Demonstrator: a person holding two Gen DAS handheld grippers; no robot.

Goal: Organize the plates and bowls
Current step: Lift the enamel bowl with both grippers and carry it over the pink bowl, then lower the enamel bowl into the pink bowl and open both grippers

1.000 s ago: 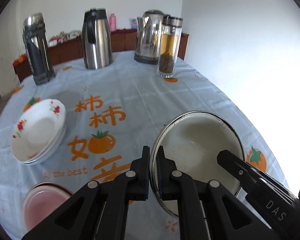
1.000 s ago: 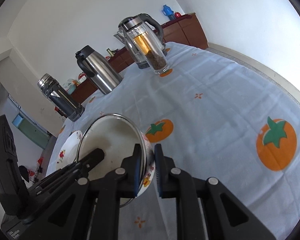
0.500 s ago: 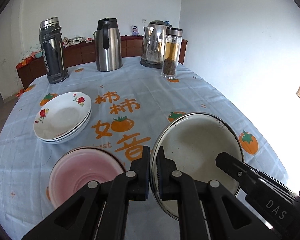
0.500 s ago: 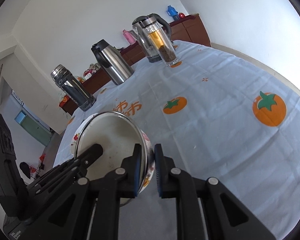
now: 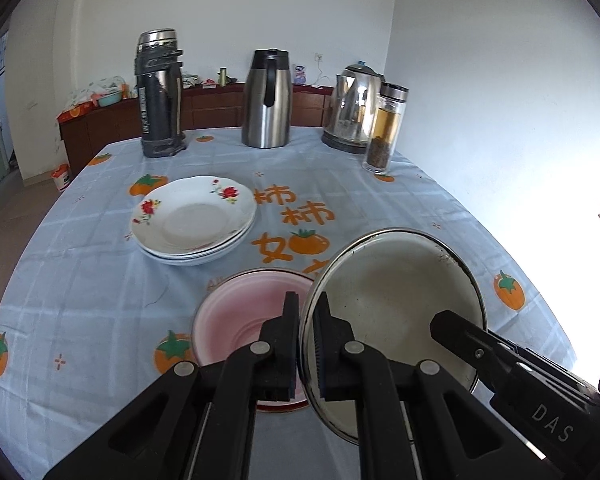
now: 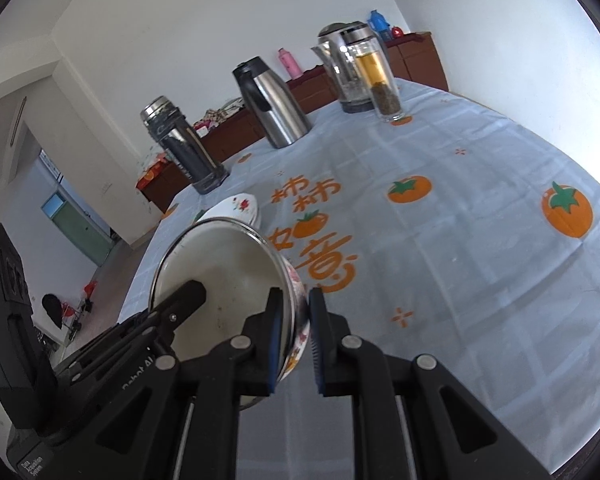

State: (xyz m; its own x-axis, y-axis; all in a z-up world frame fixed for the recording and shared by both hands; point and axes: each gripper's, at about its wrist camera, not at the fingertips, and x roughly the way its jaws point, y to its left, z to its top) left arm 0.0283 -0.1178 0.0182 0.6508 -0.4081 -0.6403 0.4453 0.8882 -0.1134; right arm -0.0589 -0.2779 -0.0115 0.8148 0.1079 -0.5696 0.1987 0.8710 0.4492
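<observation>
A cream enamel bowl (image 5: 396, 300) with a metal rim is held in the air by both grippers. My left gripper (image 5: 306, 340) is shut on its left rim. My right gripper (image 6: 292, 332) is shut on its right rim; the bowl also shows in the right wrist view (image 6: 224, 276), tilted. A pink bowl (image 5: 240, 320) sits on the table just below and left of the held bowl. A stack of white flowered plates (image 5: 192, 218) lies further back on the left.
At the far edge stand a dark thermos (image 5: 159, 94), a steel carafe (image 5: 267, 100), a kettle (image 5: 352, 110) and a glass tea bottle (image 5: 384, 132). The table (image 5: 420, 204) has a light blue cloth with orange fruit prints. A wooden sideboard (image 5: 216, 110) is behind.
Both grippers have drawn back and to the left with the enamel bowl. The pink bowl and the plate stack have come further into view, and the held bowl now overlaps the pink bowl's right edge.
</observation>
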